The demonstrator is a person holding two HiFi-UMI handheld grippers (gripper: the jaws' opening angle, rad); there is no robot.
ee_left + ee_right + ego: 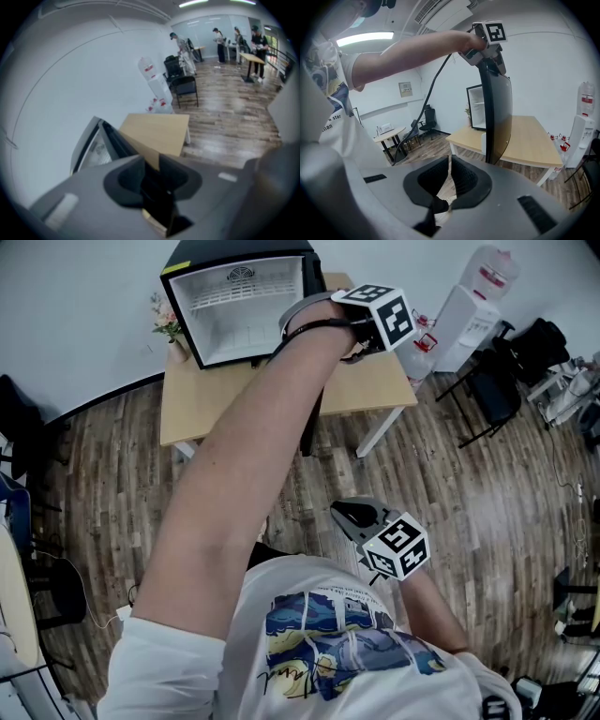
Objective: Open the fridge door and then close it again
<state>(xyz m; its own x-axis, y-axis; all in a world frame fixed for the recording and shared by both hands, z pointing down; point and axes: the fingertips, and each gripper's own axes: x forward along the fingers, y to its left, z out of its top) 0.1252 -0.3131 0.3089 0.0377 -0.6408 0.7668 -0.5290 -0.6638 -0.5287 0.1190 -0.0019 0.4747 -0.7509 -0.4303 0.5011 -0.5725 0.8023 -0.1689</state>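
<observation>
Black outside and white inside, the fridge (244,306) stands at the back of the wooden worktop (375,390) in the head view, with its bare cavity facing the person. Its door (309,432) stands wide open and shows nearly edge-on, the lower end reaching past the worktop's front edge. The left arm stretches out full length so that the left tool (323,320) meets the door's top. I judge that this is the hold that steers the door. The right tool (345,514) hangs low by the person's waist, well apart from the fridge, likely because 1 tool is enough for this job.

In the left gripper view, the 2 pads are clamped on a dark slab, which is the door's edge. The fridge's pale inside lies off to the left and the worktop beyond. By my reading, a pinch on that edge lets the arm push or pull the door either way.

In the right gripper view, the right tool's pads sit almost pressed together with only a slit of floor between them, and they hold nothing. Ahead, the door rises as a tall, thin, glossy black panel with the left tool perched on its top. The opening looks done, and closing seems to be what remains.
</observation>
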